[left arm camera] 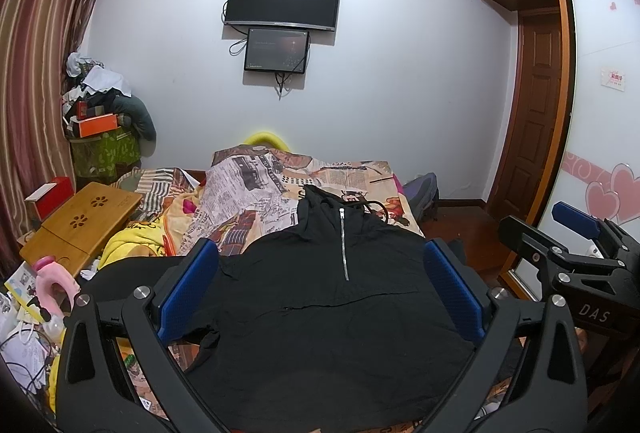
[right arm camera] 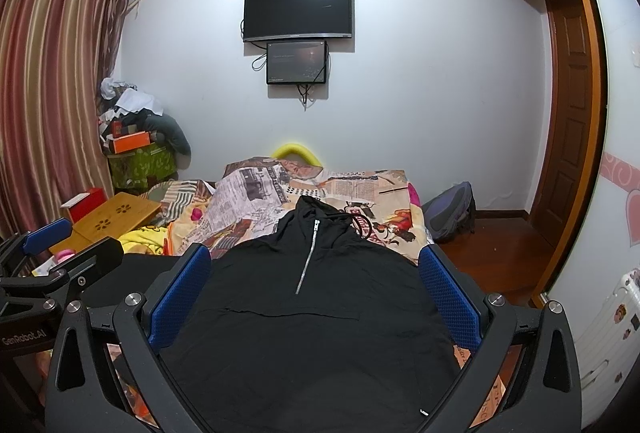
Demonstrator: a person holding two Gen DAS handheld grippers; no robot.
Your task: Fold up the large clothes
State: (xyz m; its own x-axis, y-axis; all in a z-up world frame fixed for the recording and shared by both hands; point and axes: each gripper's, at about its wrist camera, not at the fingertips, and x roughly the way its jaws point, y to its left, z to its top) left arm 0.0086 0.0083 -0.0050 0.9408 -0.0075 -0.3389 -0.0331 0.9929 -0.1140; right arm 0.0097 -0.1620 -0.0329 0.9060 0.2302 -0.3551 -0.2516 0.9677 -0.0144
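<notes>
Basically nothing folded yet: the black hoodie (left arm camera: pixel 320 313) is laid out flat, front up, on the bed (left arm camera: pixel 360 173), hem toward the near edge and hood toward the far edge, half-zip (left arm camera: pixel 343 245) visible down the chest. One sleeve appears to be spread toward the bed's left edge; the other sleeve cannot be made out. No fold line is seen in the body, so judged as start state, with sleeve folds and body folds all left to do. The left gripper (left arm camera: pixel 320 261) is held wide open above the garment's near half, blue pads apart with the chest between them in view; no cloth is pinched and no contact is shown. The right gripper (right arm camera: pixel 316 265) is likewise spread wide, hovering over the same area beside the left one, nothing held. Whether either pad brushes the fabric cannot be told from these views.
</notes>
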